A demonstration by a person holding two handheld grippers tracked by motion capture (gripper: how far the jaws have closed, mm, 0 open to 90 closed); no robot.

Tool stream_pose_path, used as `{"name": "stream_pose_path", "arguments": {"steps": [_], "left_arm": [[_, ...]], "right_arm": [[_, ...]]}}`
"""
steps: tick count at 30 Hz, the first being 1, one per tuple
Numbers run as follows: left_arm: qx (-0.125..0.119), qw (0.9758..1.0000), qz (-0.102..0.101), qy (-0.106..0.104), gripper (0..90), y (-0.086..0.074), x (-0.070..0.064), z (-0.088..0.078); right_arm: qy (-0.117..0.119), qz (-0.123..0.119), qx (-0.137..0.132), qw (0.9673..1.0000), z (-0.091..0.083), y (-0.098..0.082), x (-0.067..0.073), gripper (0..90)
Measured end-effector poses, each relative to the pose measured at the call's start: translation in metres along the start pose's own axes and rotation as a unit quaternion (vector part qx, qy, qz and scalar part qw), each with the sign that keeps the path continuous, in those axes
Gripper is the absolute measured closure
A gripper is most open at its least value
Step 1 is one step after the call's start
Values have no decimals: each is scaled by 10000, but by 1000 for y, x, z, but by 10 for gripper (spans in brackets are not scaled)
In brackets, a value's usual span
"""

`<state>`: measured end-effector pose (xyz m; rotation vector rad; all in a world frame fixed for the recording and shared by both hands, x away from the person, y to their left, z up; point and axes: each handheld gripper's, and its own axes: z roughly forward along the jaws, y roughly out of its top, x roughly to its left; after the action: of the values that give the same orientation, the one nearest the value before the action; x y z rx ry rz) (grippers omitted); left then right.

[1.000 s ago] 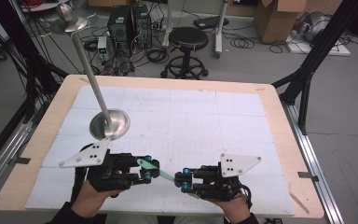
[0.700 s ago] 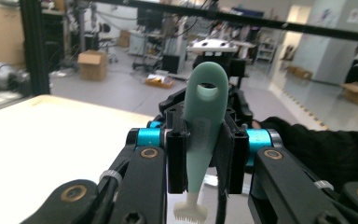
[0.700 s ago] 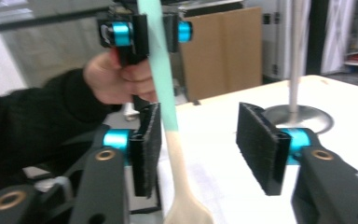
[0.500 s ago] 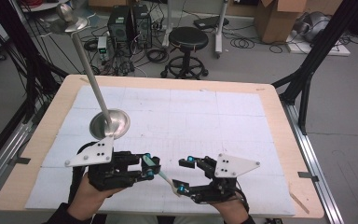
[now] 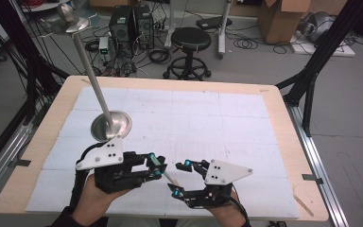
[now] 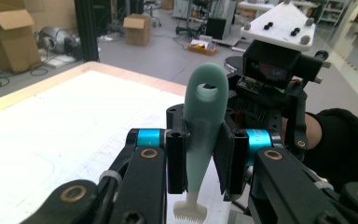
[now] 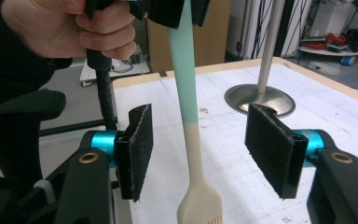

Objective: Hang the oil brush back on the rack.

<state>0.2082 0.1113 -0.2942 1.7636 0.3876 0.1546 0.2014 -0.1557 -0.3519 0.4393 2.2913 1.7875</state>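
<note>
A brush with a mint-green handle and a cream bristle head (image 6: 205,126) is clamped in my left gripper (image 6: 204,163), which is shut on the handle with the head pointing down. From above, the brush (image 5: 169,178) sticks out of my left gripper (image 5: 157,167) toward my right gripper (image 5: 178,178). My right gripper (image 7: 200,149) is open. Its two pads stand either side of the brush (image 7: 186,93) without touching it.
A metal stand has a round base (image 5: 111,125) on the white mat (image 5: 246,123), just beyond my left gripper. Its slanted pole rises to a dish (image 5: 66,21) at the far left. A stool, boxes and cables lie on the floor behind the table.
My right gripper has opened and let go of the brush, and has drawn back slightly toward the near edge. My left gripper keeps hold of the brush.
</note>
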Motion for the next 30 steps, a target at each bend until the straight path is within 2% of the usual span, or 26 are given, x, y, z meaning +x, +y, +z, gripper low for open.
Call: {"name": "stream_pose_path", "arguments": {"steps": [7, 10, 14, 15, 17, 22, 30], "left_arm": [[157, 9999, 43, 56, 759, 4, -4, 9], [200, 9998, 26, 39, 758, 4, -6, 13], [229, 9997, 17, 64, 759, 4, -7, 15], [218, 9997, 0, 67, 758, 3, -7, 15], [231, 9997, -23, 84, 758, 3, -7, 16], [221, 9995, -57, 209, 758, 3, -6, 17], [160, 9996, -114, 189, 757, 2, -5, 17]], "right_arm": [[-50, -116, 75, 9999, 4, -1, 2, 503], [-152, -229, 112, 9996, 7, -1, 3, 556], [-240, -249, 127, 9993, 7, -1, 3, 613], [-305, -226, 131, 9992, 7, -1, 3, 658], [-298, -212, 149, 9992, 7, -2, 3, 672], [-346, -181, 172, 9991, 8, -2, 4, 791], [-436, -345, 195, 9983, 9, -2, 7, 812]]}}
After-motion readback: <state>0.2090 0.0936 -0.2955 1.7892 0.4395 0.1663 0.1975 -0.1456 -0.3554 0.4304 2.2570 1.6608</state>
